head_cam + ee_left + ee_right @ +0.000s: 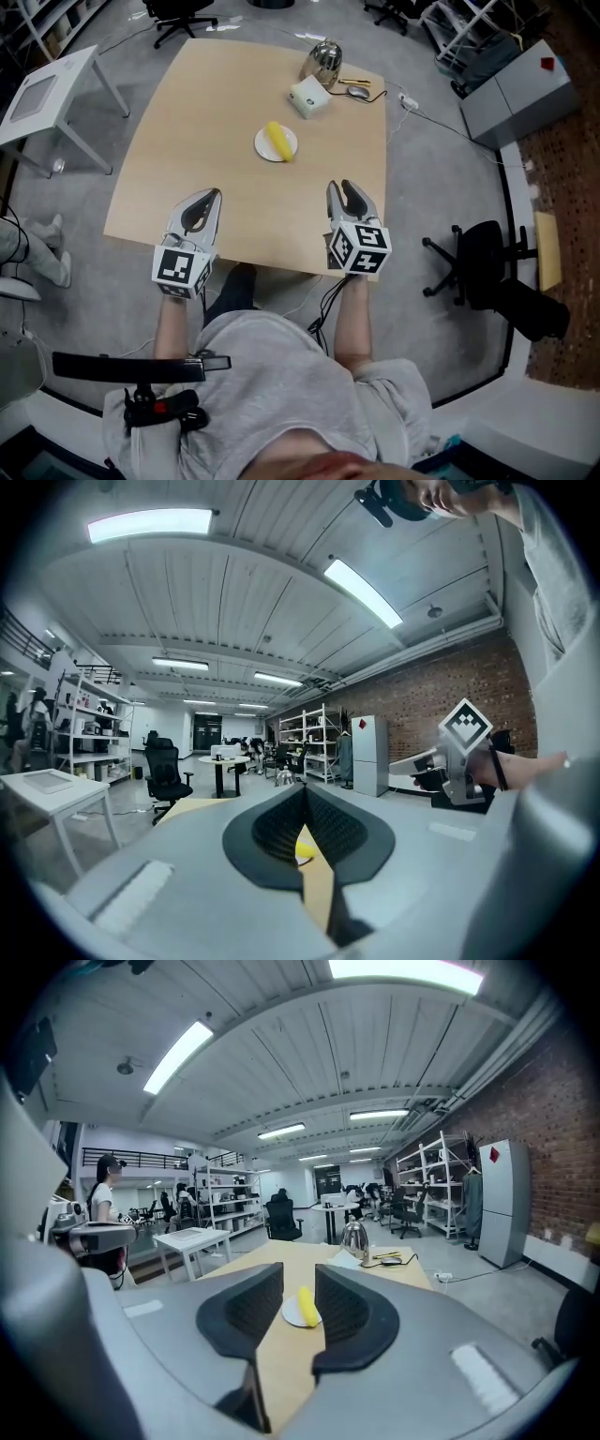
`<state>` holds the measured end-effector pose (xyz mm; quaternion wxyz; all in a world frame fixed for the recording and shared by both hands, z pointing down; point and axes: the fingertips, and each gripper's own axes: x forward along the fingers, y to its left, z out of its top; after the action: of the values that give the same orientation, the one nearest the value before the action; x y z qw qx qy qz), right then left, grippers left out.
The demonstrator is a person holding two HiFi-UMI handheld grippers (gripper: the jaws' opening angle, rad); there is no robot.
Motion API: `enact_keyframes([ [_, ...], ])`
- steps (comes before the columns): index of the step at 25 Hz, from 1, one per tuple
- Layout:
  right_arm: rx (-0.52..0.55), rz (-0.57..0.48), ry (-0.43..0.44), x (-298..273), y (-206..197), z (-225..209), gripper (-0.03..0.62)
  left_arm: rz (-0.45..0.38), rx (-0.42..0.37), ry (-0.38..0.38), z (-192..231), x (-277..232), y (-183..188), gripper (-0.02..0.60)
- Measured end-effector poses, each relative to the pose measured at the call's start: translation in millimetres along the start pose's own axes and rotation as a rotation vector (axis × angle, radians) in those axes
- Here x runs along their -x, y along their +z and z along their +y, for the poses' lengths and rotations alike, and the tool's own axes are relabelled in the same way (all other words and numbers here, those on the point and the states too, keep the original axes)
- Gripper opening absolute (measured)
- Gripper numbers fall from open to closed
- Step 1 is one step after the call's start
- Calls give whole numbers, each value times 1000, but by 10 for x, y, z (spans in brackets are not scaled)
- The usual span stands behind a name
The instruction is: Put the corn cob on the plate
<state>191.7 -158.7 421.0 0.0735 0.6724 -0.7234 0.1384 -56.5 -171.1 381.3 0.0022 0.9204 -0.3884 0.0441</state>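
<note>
Corn [278,141] already lies on the plate [260,143], mid-table [187,141]. It sits diagonally, with one end out to the plate's rim. From here the task looks done.

Tongs:
- Left gripper [214,194]: jaws together, tips meeting, nothing in them.
- Right gripper [339,185]: jaws apart, gap empty; the corn shows through it but is well away.
- Both hover over the near table edge, well short of the plate.

Handling, my read:
- Corn is probably light and stiff.
- It's round, so it will likely roll if nudged sideways.
- The kernel texture should give the pads some bite.
- For a re-grip I'd go across the middle, jaws square to its long axis. The ends taper and would likely squirt out.
- Plate is small and shallow, so a push may slide it.

Can't make out:
- Real corn or a plastic dummy.
- Its underside and how it contacts the plate.
- Left gripper view shows only a yellow sliver past the closed jaws, and the plate is barely visible there.
- The small bits by the kettle [323,64], box [308,97] and mouse [357,91] are too small to identify.
</note>
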Motion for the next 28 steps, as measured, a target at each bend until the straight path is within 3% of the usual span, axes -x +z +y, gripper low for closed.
enact_keyframes([
  [11,-10,-71,-17,661,10,36,87,-25,-21,-15,-369,252,149,20],
  [19,13,-101,-36,913,-4,24,60,-34,-37,15,-343,372,203,20],
  [28,3,-128,-39,950,-60,74,38,-34,-55,0,-399,384,188,20],
])
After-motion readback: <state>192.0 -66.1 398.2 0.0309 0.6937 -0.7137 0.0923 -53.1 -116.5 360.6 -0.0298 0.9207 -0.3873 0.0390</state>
